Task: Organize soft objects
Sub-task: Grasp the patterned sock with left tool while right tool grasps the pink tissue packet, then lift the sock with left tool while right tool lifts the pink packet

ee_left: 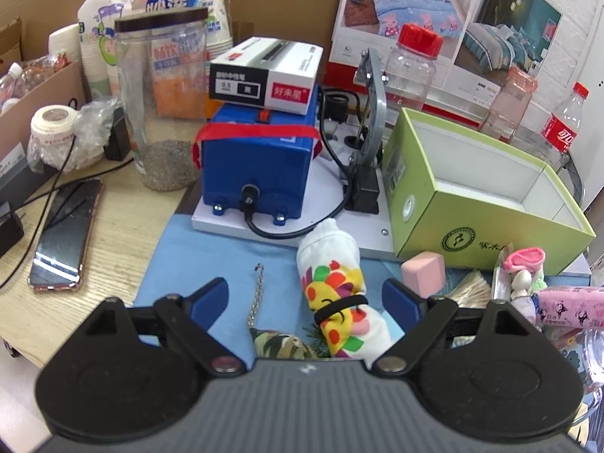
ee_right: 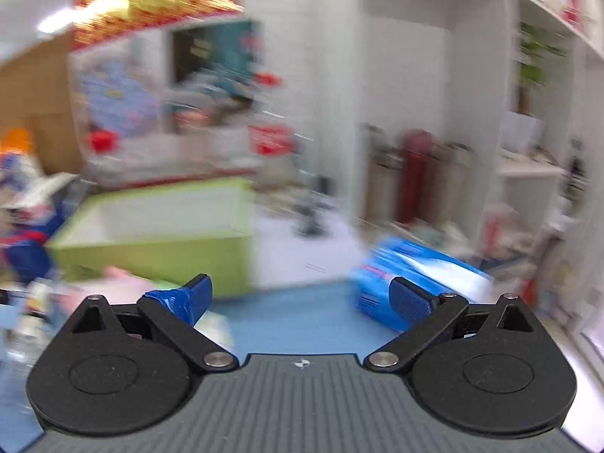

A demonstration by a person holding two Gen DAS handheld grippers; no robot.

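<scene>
A rolled white sock (ee_left: 336,287) with a colourful print and a black band lies on the blue mat (ee_left: 196,264), between the fingers of my left gripper (ee_left: 307,296), which is open and not touching it. A pink sponge block (ee_left: 422,273) sits to its right. A camouflage pouch on a chain (ee_left: 279,343) lies close below. An open green box (ee_left: 483,207) stands at the right and looks empty; it also shows in the right wrist view (ee_right: 158,226). My right gripper (ee_right: 300,294) is open and empty above the mat; that view is motion-blurred.
A blue machine (ee_left: 256,158) on a white base stands behind the sock, with a lever tool (ee_left: 372,113) beside it. A jar (ee_left: 162,105), a phone (ee_left: 66,234), bottles and small soft toys (ee_left: 524,268) crowd the table. A blue tissue pack (ee_right: 415,275) lies right.
</scene>
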